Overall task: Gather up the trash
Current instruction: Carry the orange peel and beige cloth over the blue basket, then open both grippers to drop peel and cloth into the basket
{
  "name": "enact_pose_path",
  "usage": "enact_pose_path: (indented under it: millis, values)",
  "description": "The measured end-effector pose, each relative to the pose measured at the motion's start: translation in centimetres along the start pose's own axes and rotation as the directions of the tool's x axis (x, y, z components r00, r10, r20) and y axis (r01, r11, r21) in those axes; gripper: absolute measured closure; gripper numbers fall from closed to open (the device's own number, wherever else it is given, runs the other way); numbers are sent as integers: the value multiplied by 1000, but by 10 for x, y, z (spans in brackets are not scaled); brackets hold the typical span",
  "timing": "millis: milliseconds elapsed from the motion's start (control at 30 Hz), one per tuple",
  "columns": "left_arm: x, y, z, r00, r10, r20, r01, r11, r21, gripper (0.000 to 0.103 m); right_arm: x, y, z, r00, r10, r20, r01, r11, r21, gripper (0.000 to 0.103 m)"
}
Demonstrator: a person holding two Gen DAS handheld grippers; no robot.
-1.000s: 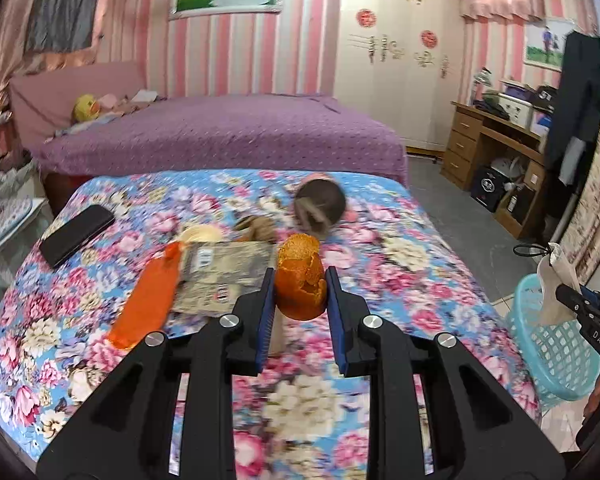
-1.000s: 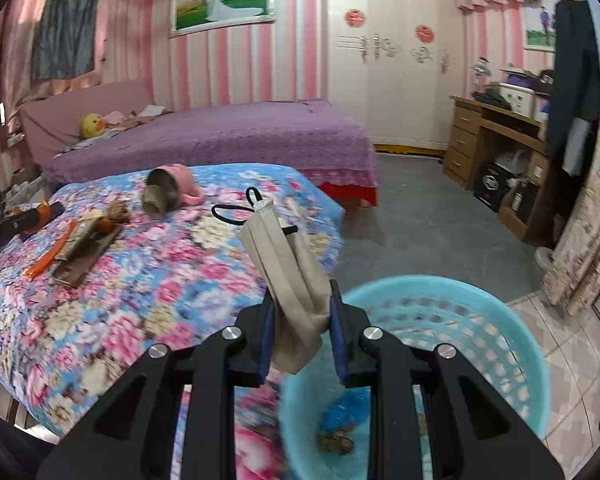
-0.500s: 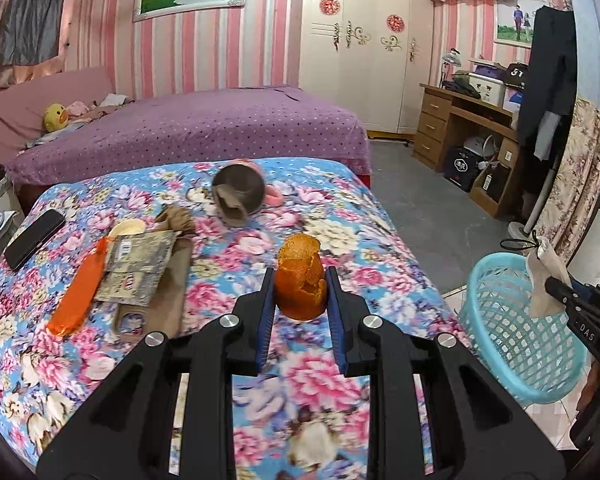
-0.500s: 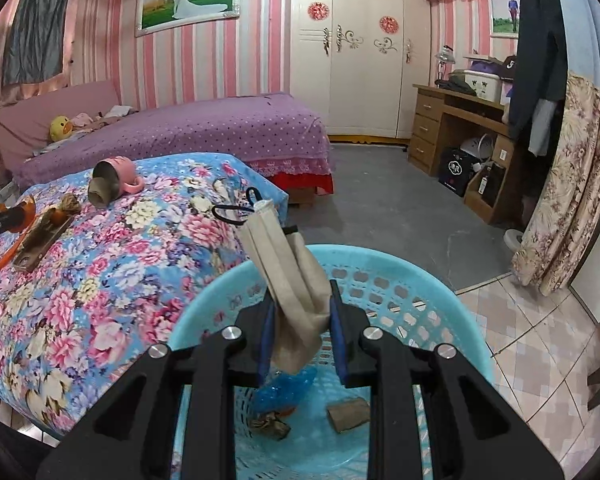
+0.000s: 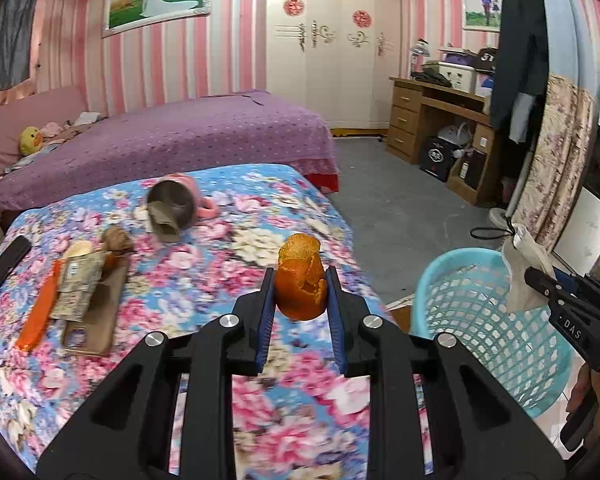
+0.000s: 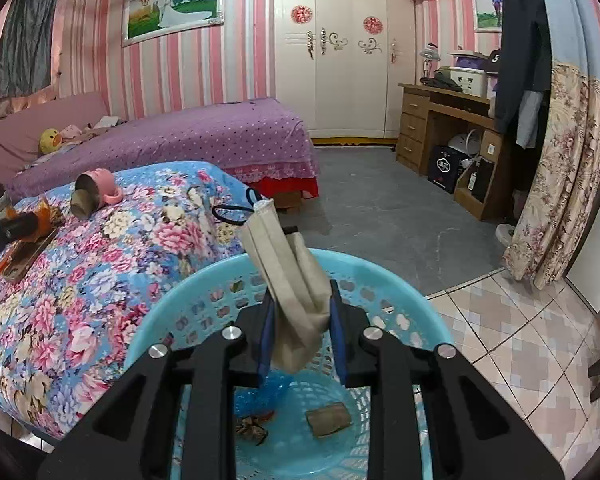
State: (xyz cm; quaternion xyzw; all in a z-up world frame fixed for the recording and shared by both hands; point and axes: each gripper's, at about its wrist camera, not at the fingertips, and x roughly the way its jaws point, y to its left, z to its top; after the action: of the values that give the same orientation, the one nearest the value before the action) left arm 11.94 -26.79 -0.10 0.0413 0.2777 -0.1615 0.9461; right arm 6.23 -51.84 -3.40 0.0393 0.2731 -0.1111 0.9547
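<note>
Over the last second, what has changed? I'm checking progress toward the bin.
The right gripper, shut on the beige face mask, moved from the bed edge to over the blue basket. The left gripper, shut on the orange peel, swung right toward the basket. Nothing was released; the trash on the floral bed stayed put.

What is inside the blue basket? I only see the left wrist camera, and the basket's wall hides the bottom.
Observer: The blue basket already holds a crumpled blue wrapper.
Child: Anything else?
Observer: A flat brown scrap lies on the bottom too.
Child: Is the mask over it?
Observer: Yes, the right hand-held gripper holds the beige face mask above the basket's opening.
</note>
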Motion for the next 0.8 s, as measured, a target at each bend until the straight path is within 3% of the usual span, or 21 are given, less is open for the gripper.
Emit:
enact_pose_path:
  millis: [300, 633, 733, 800]
  values:
    - [31, -48, -17, 993, -112, -34, 113, 993, 23, 80, 5, -19, -3, 999, -36, -6, 36, 999, 21, 79]
    - [49, -98, -22, 973, -225, -53, 228, 971, 66, 80, -3, -55, -8, 995, -101, 1, 100, 992, 80, 79]
    - [47, -108, -24, 967, -248, -54, 252, 965, 74, 75, -4, -66, -12, 994, -105, -2, 105, 989, 105, 79]
    - [45, -113, -25, 965, -255, -59, 260, 961, 90, 57, -3, -69, -15, 995, -102, -9, 102, 989, 111, 79]
